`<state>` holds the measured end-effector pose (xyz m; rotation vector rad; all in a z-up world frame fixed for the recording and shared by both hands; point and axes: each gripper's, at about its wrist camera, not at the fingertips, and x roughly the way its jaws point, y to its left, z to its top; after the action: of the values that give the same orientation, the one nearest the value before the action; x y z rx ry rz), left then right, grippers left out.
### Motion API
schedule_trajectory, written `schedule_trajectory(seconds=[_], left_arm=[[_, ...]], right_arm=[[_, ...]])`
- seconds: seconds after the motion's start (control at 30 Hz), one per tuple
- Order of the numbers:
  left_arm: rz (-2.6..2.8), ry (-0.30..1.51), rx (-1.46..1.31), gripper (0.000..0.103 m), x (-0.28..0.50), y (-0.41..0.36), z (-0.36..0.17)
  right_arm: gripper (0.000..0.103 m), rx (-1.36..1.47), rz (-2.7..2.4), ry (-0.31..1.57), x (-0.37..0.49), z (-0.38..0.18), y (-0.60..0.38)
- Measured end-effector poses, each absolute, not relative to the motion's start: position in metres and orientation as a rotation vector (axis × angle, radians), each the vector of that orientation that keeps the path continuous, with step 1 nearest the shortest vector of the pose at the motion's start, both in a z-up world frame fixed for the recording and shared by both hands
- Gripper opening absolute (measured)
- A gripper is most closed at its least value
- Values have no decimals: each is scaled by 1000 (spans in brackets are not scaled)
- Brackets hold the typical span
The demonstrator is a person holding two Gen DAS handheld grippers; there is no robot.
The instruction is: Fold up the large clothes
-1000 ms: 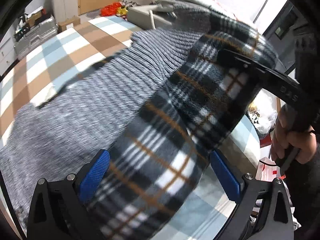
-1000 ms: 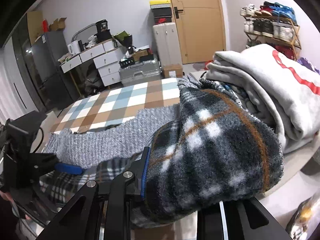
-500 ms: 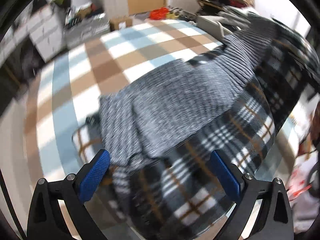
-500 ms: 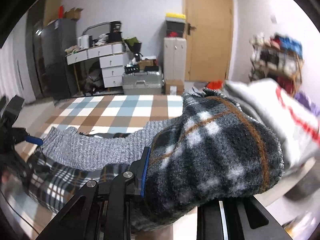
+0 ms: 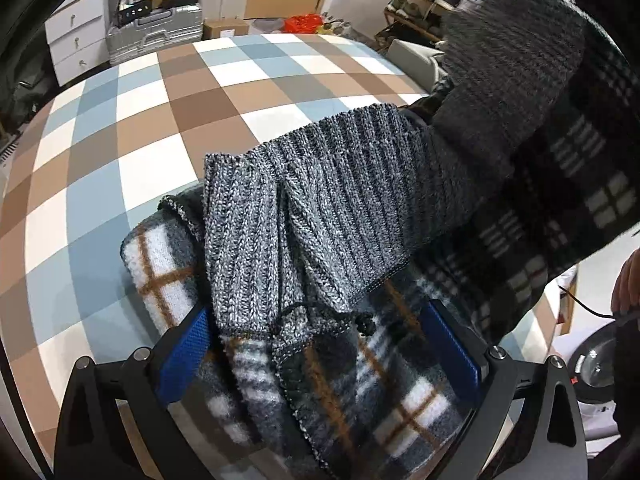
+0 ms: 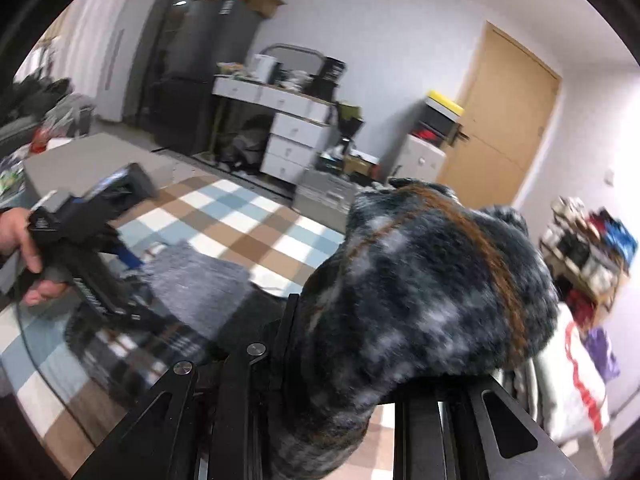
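Observation:
The garment is a plaid fleece (image 5: 384, 396) with a grey ribbed knit part (image 5: 320, 208). In the left wrist view it lies bunched between the blue pads (image 5: 184, 356) of my left gripper (image 5: 316, 356), whose jaws stand wide apart around it. The cloth rises to the upper right, off the checked table (image 5: 120, 128). In the right wrist view my right gripper (image 6: 340, 368) is shut on a thick fold of the plaid fleece (image 6: 432, 280) and holds it above the table. The left gripper (image 6: 80, 248) and the hand holding it show at left there.
A folded grey-white garment (image 6: 572, 376) lies at the right. Beyond the table stand white drawers (image 6: 296, 140), a silver suitcase (image 5: 156, 36), a shoe rack (image 6: 592, 248) and a wooden door (image 6: 504, 128).
My left gripper swung left, so more bare table shows and the knit part now lies folded over the plaid. My right gripper rose and turned left with the fold still held.

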<state>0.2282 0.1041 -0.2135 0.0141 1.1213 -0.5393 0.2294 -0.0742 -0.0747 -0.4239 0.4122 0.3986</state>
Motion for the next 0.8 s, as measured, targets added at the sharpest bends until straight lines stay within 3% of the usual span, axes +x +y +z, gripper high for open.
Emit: schedule_trajectory(seconds=[0.2,0.37,0.63,0.8], left_arm=[[-643,1128,-105,98,235,125,-211],[-706,1140,-249,98,238,157,-205],[-645,1165,-255,98,223,199,-205],[-663,1060,-419,98,221,237,-171]], right_arm=[[23,-609,520,405,206,-89,-7],[23,-789,617,494,192,-137,46],[38,-737,782,632,204,-157,61],[50,-648,844,703,217,-161,55]])
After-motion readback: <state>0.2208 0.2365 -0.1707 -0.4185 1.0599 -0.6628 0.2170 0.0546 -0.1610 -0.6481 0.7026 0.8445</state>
